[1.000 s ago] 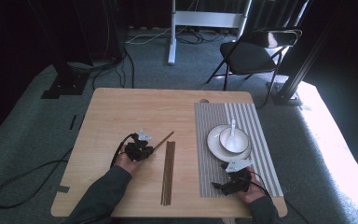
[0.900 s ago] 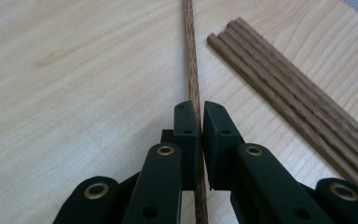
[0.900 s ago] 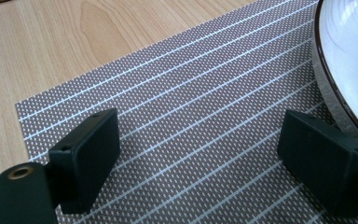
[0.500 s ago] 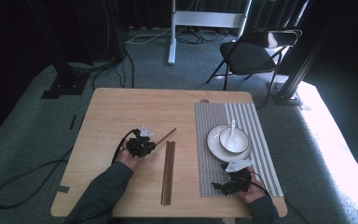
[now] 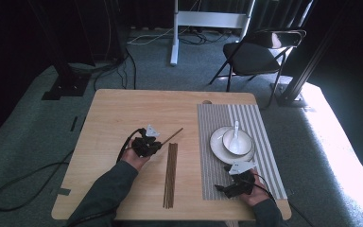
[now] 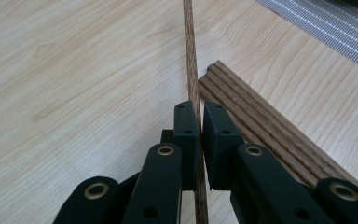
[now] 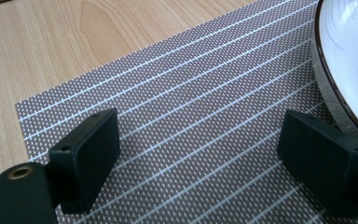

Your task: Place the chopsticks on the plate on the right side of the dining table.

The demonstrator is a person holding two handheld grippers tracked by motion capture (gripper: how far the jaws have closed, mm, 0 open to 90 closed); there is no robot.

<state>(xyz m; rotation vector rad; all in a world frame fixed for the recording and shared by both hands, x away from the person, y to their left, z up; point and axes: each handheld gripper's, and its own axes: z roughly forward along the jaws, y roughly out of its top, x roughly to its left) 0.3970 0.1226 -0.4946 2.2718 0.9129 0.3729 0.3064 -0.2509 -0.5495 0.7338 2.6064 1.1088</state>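
Observation:
My left gripper [image 6: 197,122] is shut on a single brown chopstick [image 6: 189,56] that points away over the wooden table. In the high view the left gripper [image 5: 157,146] holds that chopstick [image 5: 172,136] slanting up to the right. Beside it lies a bundle of several chopsticks [image 5: 170,173], seen close as the bundle [image 6: 265,128] to the right of the jaws. My right gripper [image 7: 205,156] stands open over the grey striped placemat [image 7: 177,93], nothing between its jaws. It rests near the front edge as the right gripper [image 5: 228,190].
A white plate [image 5: 216,146] with a bowl [image 5: 244,141] and a white spoon [image 5: 236,130] sits on the placemat [image 5: 217,118]; the plate's rim [image 7: 340,91] shows at the right. A black folding chair [image 5: 255,49] stands beyond the table.
The left gripper has shifted slightly right, with one chopstick angled out from it toward the upper right. The right gripper has stayed put.

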